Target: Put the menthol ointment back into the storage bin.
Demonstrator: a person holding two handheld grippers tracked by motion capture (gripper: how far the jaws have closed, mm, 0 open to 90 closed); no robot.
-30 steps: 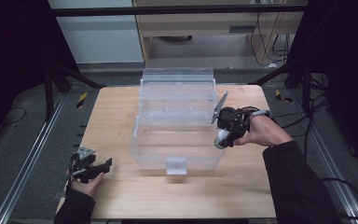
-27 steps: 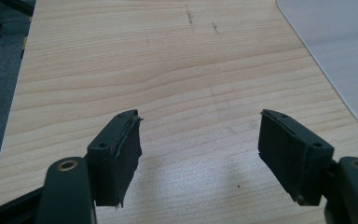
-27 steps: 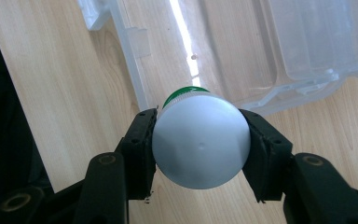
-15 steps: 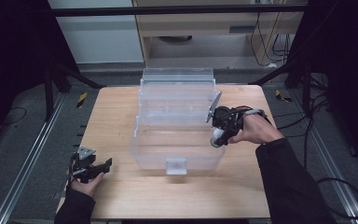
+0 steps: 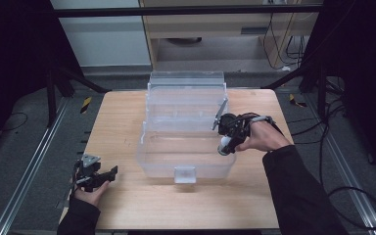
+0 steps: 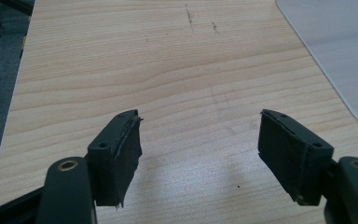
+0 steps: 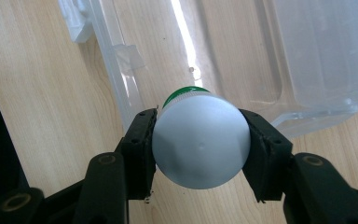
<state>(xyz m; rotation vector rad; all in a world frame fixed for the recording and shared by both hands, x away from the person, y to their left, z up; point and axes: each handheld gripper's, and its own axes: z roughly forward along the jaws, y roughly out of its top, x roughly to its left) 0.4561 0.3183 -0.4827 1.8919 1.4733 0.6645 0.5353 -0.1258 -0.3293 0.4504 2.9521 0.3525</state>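
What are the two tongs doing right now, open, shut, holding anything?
Left tongs: open, nothing between them, over bare table.
Right tongs: shut on a white bottle with a green cap, above the clear plastic box.

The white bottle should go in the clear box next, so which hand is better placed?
Right. The right hand-held gripper already clamps the white bottle above the clear box; the left hand-held gripper is open, beside the box.

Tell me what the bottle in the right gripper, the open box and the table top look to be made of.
Bottle: likely matte white plastic with an even, dull base; a green cap edge peeks out behind it.
Box: clear, glossy plastic, since the wood shows through its walls.
Table: pale wood or wood-look laminate, with grain lines and a low sheen.
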